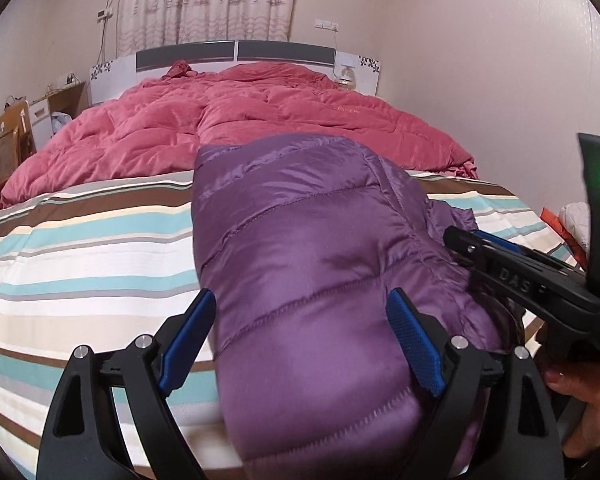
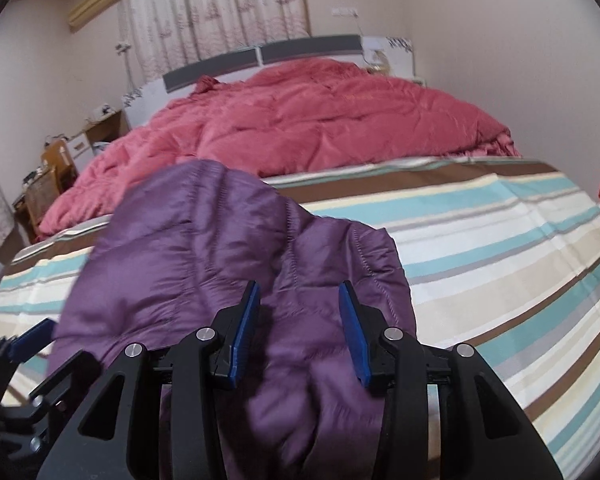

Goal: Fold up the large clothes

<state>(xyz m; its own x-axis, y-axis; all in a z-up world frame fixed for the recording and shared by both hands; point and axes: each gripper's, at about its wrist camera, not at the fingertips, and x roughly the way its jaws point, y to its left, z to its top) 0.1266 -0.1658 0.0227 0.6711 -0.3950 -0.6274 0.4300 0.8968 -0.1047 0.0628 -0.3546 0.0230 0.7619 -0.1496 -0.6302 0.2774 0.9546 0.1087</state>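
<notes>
A purple quilted down jacket (image 1: 300, 240) lies in a long folded bundle on the striped bedsheet (image 1: 80, 248), running from the near edge toward the pink quilt. My left gripper (image 1: 302, 332) is open, its blue pads straddling the jacket's near end. My right gripper (image 2: 300, 320) is open over the jacket's (image 2: 228, 240) near right part, pads on either side of a fold. The right gripper also shows at the right of the left wrist view (image 1: 532, 272). The left gripper's pad shows at the lower left of the right wrist view (image 2: 32, 336).
A pink quilt (image 1: 240, 128) covers the far half of the bed up to the headboard (image 1: 236, 54). Wooden chairs and a desk (image 1: 16, 136) stand left of the bed. The wall is close on the right. An orange and white item (image 1: 568, 220) lies at the bed's right edge.
</notes>
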